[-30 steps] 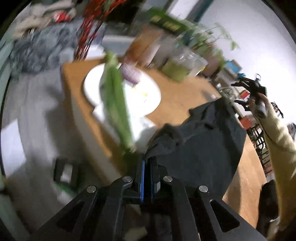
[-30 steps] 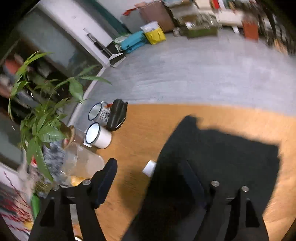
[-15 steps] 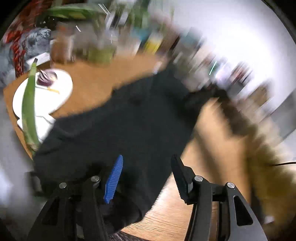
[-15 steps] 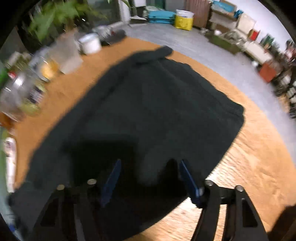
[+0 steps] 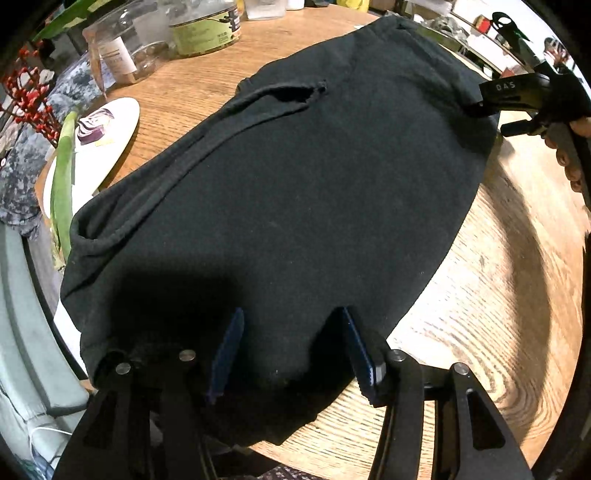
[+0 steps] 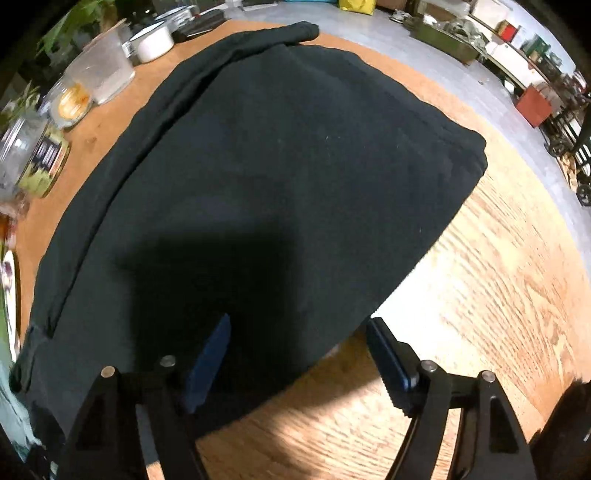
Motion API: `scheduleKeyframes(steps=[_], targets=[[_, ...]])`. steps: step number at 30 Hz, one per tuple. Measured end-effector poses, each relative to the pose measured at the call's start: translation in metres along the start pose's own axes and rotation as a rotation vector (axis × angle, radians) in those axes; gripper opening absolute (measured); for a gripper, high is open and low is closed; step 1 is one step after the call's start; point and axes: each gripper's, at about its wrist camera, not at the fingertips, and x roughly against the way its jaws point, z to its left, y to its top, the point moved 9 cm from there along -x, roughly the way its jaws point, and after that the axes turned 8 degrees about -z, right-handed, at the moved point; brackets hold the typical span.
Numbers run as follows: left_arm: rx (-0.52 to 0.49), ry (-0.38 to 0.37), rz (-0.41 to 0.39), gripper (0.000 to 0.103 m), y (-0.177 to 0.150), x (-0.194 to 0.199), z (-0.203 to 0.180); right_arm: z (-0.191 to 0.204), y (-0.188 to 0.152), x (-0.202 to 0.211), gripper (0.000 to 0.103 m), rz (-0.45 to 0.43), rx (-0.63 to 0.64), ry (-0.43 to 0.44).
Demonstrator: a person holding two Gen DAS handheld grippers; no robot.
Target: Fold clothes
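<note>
Black garment (image 5: 295,192) lies spread flat on the round worktop (image 5: 498,295) — laid out for folding. Left gripper (image 5: 291,350) and right gripper (image 6: 295,354) hover over its near edge, jaws wide, right's just reopened — nothing held.

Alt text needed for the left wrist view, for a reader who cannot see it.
A black garment lies spread flat on a round wooden table, with the left gripper open just above its near edge. At far right the right gripper reaches the cloth's far corner. A white plate, a green stalk and glass jars crowd the left side.
</note>
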Motion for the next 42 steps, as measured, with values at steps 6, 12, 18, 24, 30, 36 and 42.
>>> scheduleKeyframes(steps=[6, 12, 18, 24, 30, 36, 42], targets=[[-0.01, 0.001, 0.006, 0.057, 0.009, 0.007, 0.0, -0.018, 0.008, 0.009, 0.051, -0.051, -0.136, 0.081], [-0.044, -0.027, -0.013, 0.062, 0.017, 0.016, -0.003, -0.021, 0.009, 0.011, 0.009, -0.065, -0.181, 0.114], [-0.129, -0.222, -0.136, 0.062, 0.002, 0.053, -0.024, -0.047, -0.028, 0.032, 0.008, -0.058, -0.157, 0.05], [-0.227, -0.157, -0.134, 0.063, -0.027, 0.066, -0.021, -0.058, -0.134, 0.075, 0.007, -0.061, -0.106, 0.014], [-0.198, -0.255, -0.109, 0.063, -0.054, 0.078, -0.031, -0.02, -0.301, 0.123, 0.008, -0.027, -0.103, 0.063], [-0.156, -0.405, -0.144, 0.062, -0.034, 0.1, -0.059, 0.004, -0.394, 0.152, 0.029, 0.04, -0.308, 0.256], [-0.17, -0.389, -0.192, 0.015, -0.052, 0.116, -0.072, -0.059, -0.353, 0.194, 0.049, -0.167, -0.429, 0.287]])
